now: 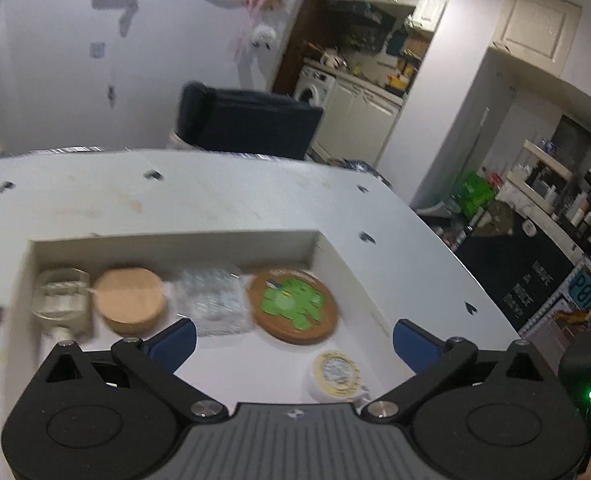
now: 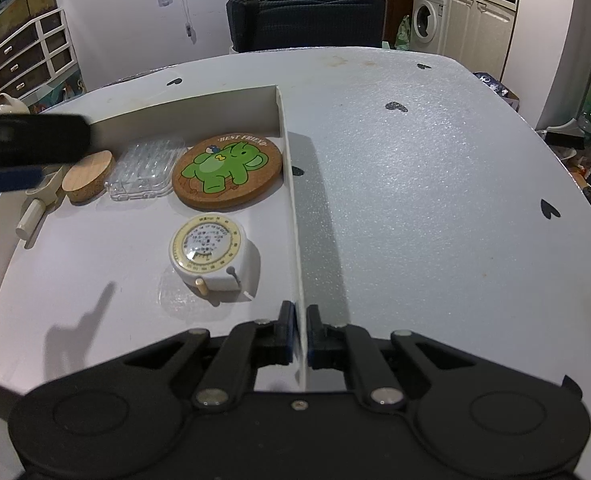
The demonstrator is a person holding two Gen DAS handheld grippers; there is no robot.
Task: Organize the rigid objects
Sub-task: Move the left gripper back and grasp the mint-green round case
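Observation:
A shallow white box point(image 2: 291, 184) lies on the table. In it stand a round cork coaster with a green elephant point(image 2: 229, 172) point(image 1: 293, 306), a clear plastic case point(image 2: 147, 168) point(image 1: 211, 300), a cork lid point(image 2: 89, 176) point(image 1: 129, 300), a glass jar with a white peg point(image 1: 61, 298) point(image 2: 39, 208) and a round white tape measure point(image 2: 207, 250) point(image 1: 337, 376). My right gripper point(image 2: 300, 336) is shut on the box's right wall at its near end. My left gripper point(image 1: 295, 338) is open and empty above the box, and shows at far left in the right wrist view point(image 2: 27, 148).
The white table point(image 2: 435, 200) with small black heart marks stretches to the right of the box. A dark chair point(image 2: 307, 22) stands behind the far edge. A drawer unit point(image 2: 31, 52) is at the left, a washing machine point(image 2: 427, 16) at the back right.

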